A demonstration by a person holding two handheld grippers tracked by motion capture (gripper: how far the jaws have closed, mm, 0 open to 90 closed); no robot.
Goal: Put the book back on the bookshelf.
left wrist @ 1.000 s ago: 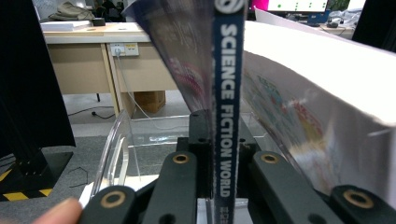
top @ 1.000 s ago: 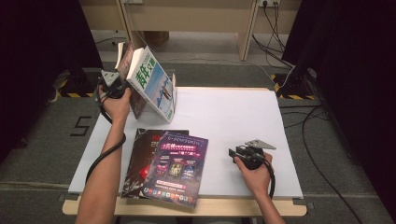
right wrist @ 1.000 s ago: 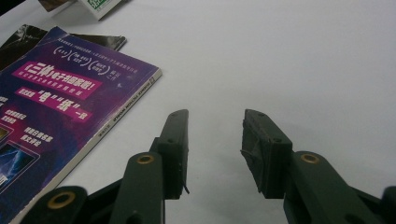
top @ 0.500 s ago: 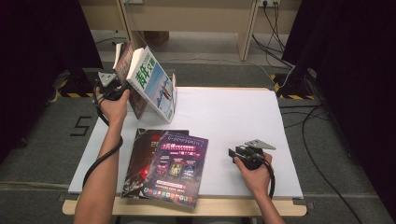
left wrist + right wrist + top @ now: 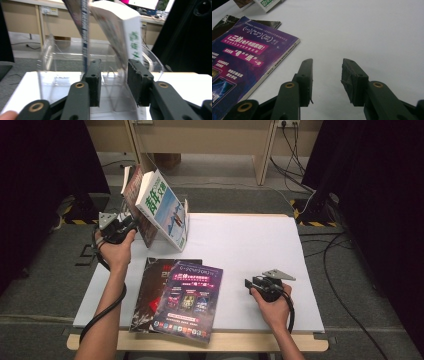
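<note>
At the table's back left, a white and blue magazine (image 5: 165,212) (image 5: 132,37) and a thin dark one (image 5: 132,190) (image 5: 83,30) lean in a clear acrylic rack (image 5: 57,62). My left gripper (image 5: 129,223) (image 5: 113,67) hovers just left of them and points at the rack. Its jaws have just opened from shut, then eased slightly closer; they stand open with nothing pressed between them. Near the front, a purple magazine (image 5: 187,300) (image 5: 244,57) lies on a dark one (image 5: 155,290) (image 5: 227,21). My right gripper (image 5: 248,284) (image 5: 327,66) rests open on the table, right of the purple magazine.
The white tabletop (image 5: 250,245) stretches bare between the rack and my right hand. Cables trail over the grey floor at the right and behind the table. A wooden desk stands at the back, with dark curtains on both sides.
My left gripper has let go at the leaning magazines, opened, and drawn back to the left, away from them. The right gripper has stayed still.
</note>
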